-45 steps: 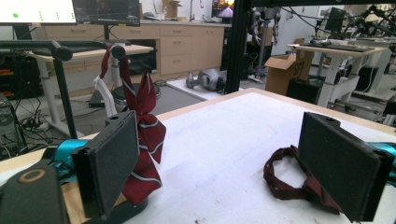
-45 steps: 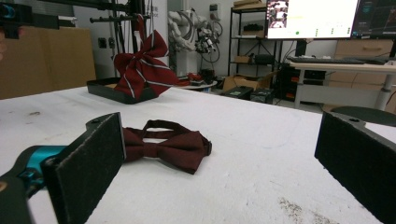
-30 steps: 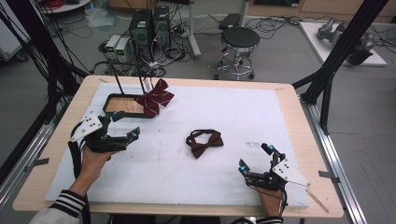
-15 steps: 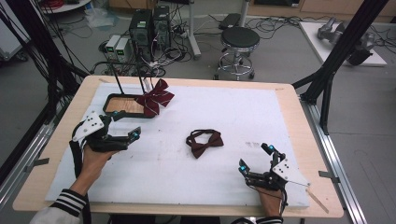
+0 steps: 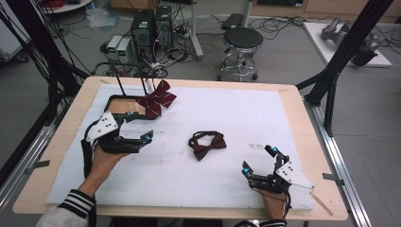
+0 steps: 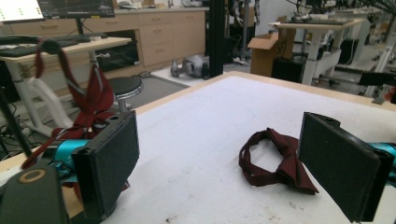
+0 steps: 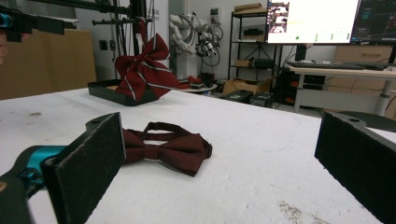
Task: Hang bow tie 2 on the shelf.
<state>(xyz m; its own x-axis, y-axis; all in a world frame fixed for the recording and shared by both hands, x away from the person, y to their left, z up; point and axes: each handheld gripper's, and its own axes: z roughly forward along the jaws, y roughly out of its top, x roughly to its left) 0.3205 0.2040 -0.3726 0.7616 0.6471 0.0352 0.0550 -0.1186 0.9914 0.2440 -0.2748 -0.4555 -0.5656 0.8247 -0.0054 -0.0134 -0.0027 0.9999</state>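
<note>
Two bows were out, and the plain one, the bow tie point(image 5: 206, 145), lay flat near the middle of the surface point(image 5: 265, 113), its strap looped behind the knot. It touched neither tool. Seen from above, it sat between my two hands, somewhat nearer the right one.

My left tool point(image 5: 137, 126) hovered over the left part of the white sheet, jaws spread wide and holding nothing. In its own view the tie point(image 6: 276, 161) lay on the sheet between the two black pads point(image 6: 109, 163), closer to the pad on that view's right. My left hand point(image 5: 105, 161) gripped the tool from below, the striped cuff point(image 5: 78, 204) at the near edge.

My right tool point(image 5: 259, 160) sat low near the front right of the sheet, jaws likewise spread and empty. Its camera looked along the sheet at the tie point(image 7: 163, 147), which lay just beyond the pad on that view's left.

Farther back on the left stood a black tray point(image 5: 124, 101) with a wooden floor, and the striped bow point(image 5: 157, 98) hung over its right end, partly draped on the rim. Thin black rods point(image 5: 118, 80) rose from the tray. Beyond the surface were a round stool point(image 5: 242, 39) and computer boxes point(image 5: 151, 28) on the floor among cables.
</note>
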